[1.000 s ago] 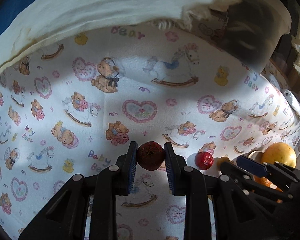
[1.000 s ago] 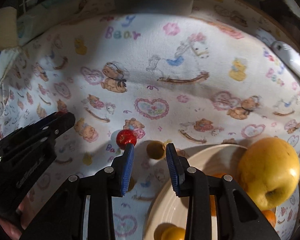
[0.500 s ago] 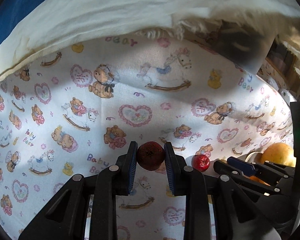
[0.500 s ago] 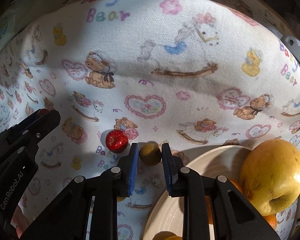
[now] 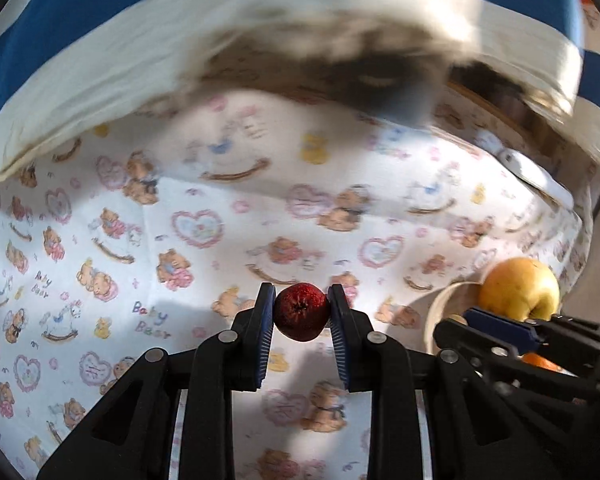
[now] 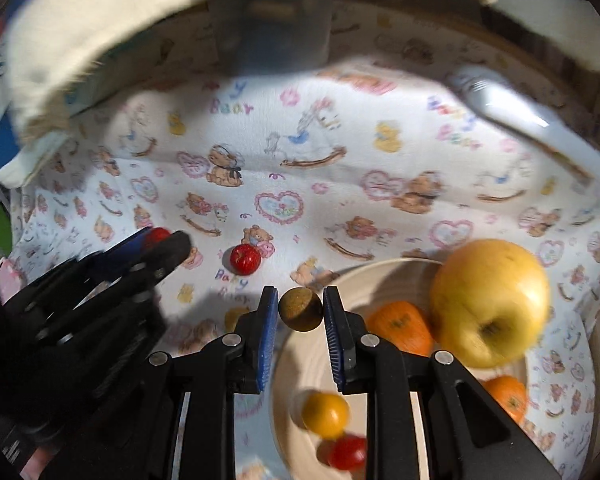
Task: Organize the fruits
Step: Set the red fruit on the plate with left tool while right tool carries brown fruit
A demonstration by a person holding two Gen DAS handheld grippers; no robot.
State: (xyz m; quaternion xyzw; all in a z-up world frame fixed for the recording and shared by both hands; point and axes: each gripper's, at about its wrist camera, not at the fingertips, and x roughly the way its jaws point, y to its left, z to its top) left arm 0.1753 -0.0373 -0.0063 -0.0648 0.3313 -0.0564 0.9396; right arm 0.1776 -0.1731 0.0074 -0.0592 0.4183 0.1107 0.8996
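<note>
My left gripper (image 5: 301,312) is shut on a small dark red fruit (image 5: 301,312), held above the patterned cloth. My right gripper (image 6: 301,309) is shut on a small brown round fruit (image 6: 301,309), raised over the left rim of the cream plate (image 6: 380,270). The plate holds a big yellow apple (image 6: 490,300), orange fruits (image 6: 400,326), a small yellow fruit (image 6: 326,416) and a small red one (image 6: 347,453). A loose red fruit (image 6: 245,259) lies on the cloth left of the plate. In the right wrist view the left gripper (image 6: 156,246) shows at the left with its red fruit.
A bear-print cloth (image 5: 204,224) covers the surface. A cream blanket (image 5: 180,52) and a grey container (image 6: 272,32) stand at the back. A white remote-like object (image 6: 512,112) lies at the back right. The right gripper (image 5: 512,332) sits in front of the apple (image 5: 518,288) in the left wrist view.
The right gripper closed on the brown fruit and lifted it off the cloth toward the plate. The left gripper drifted right and up, still holding its dark red fruit.
</note>
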